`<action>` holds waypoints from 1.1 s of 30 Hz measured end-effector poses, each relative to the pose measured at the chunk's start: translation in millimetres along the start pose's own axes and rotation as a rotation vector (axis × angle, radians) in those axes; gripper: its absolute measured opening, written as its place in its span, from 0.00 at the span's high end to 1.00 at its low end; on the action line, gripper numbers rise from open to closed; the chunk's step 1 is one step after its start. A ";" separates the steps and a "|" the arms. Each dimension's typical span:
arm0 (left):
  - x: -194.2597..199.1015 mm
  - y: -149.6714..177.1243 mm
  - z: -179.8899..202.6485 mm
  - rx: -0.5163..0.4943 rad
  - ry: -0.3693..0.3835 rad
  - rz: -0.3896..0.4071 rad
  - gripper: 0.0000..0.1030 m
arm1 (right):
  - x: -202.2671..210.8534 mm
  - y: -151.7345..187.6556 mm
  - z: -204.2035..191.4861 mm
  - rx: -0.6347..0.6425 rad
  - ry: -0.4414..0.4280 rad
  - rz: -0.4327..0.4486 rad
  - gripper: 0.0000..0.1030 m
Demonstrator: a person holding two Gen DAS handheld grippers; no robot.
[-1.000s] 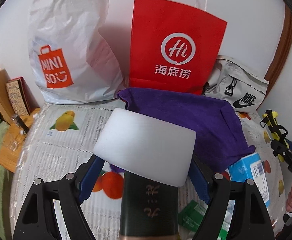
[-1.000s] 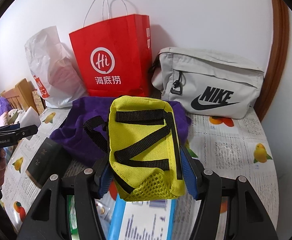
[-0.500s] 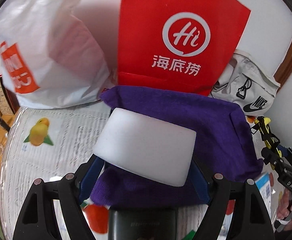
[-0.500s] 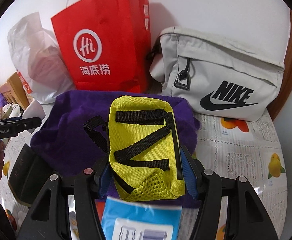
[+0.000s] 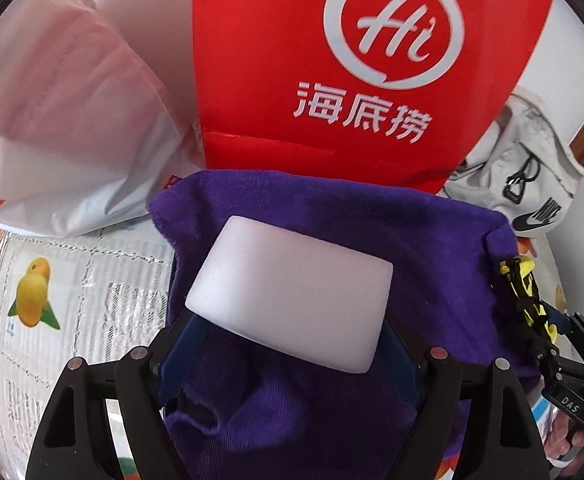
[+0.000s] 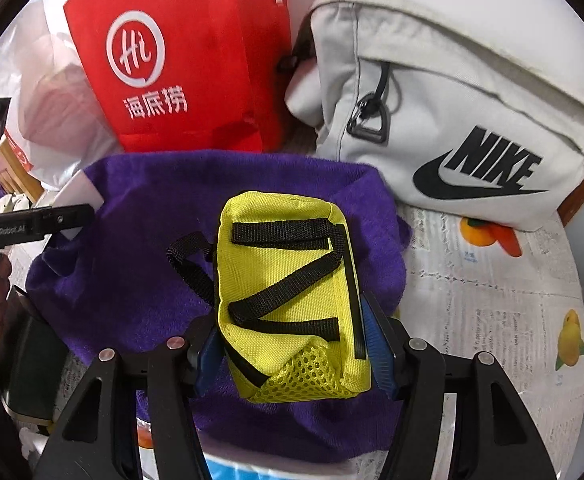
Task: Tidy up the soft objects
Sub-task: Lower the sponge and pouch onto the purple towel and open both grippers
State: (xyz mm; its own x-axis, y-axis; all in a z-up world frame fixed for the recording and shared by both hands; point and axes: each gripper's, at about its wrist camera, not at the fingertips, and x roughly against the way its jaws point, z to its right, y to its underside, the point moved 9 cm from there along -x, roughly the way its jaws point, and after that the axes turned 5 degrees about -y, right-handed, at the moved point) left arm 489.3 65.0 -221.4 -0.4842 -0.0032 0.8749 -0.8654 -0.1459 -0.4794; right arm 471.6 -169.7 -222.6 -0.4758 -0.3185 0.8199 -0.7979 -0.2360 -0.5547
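Centrally, a white foam block (image 5: 292,300), likely light and squashy, sits clamped by its sides in the left gripper (image 5: 287,340) above a purple towel (image 5: 332,412). The right gripper (image 6: 292,344) squeezes a soft yellow pouch (image 6: 287,300) at its flanks, over the same towel, near a grey Nike bag (image 6: 452,120).

Bright, even, diffuse indoor light. Soft shadows behind the red paper bag (image 5: 356,80) on the wall. Heavy fisheye bending and black vignette at the rims. Slight blur on the white plastic bag (image 5: 63,120).
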 end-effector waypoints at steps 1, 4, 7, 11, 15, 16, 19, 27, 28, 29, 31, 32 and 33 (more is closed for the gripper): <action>-2.7 -1.1 1.1 -0.001 -0.003 -0.005 0.21 | -1.8 -0.3 1.1 -0.006 -0.006 -0.007 0.41; -9.4 -3.7 5.0 -0.009 -0.008 -0.020 0.20 | -4.2 -1.3 3.2 -0.014 -0.010 -0.016 0.40; -13.7 -6.4 7.6 -0.003 -0.001 -0.027 0.20 | -6.5 -1.7 3.9 -0.017 -0.010 -0.022 0.38; -21.4 -8.0 9.2 0.015 0.004 -0.059 0.18 | -8.9 -2.2 1.0 -0.006 -0.018 -0.030 0.31; -26.3 -7.0 11.7 0.026 0.006 -0.083 0.17 | -10.0 -4.4 -1.5 -0.012 -0.034 -0.038 0.25; -25.5 -6.5 11.1 0.029 0.004 -0.082 0.17 | -9.7 -5.3 -0.8 -0.011 -0.029 -0.035 0.24; -21.3 -5.9 12.4 0.031 0.003 -0.076 0.16 | -6.4 -5.3 -2.6 -0.003 -0.023 -0.036 0.23; -9.2 2.8 8.2 0.041 0.037 -0.101 0.06 | 16.5 -5.5 -11.8 0.003 -0.031 -0.007 0.20; -7.3 5.1 8.7 0.039 0.038 -0.101 0.05 | 19.4 -5.3 -12.6 0.004 -0.028 -0.003 0.20; -3.8 6.4 10.0 0.037 0.045 -0.095 0.05 | 22.6 -5.0 -13.5 0.006 -0.027 0.002 0.20; 6.7 11.5 12.2 0.049 0.058 -0.086 0.05 | 27.2 -3.5 -13.4 0.005 -0.023 0.007 0.20; 10.3 12.4 12.6 0.055 0.061 -0.081 0.05 | 29.6 -2.6 -13.8 0.003 -0.024 0.008 0.20; 14.2 13.5 12.8 0.059 0.061 -0.073 0.05 | 32.4 -1.7 -14.6 0.002 -0.025 0.010 0.20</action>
State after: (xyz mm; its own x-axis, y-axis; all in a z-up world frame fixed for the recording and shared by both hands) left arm 472.4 50.3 -214.5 -0.4284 0.0696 0.9009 -0.8905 -0.2017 -0.4079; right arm 452.2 -166.2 -193.1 -0.4740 -0.3436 0.8107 -0.7927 -0.2343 -0.5627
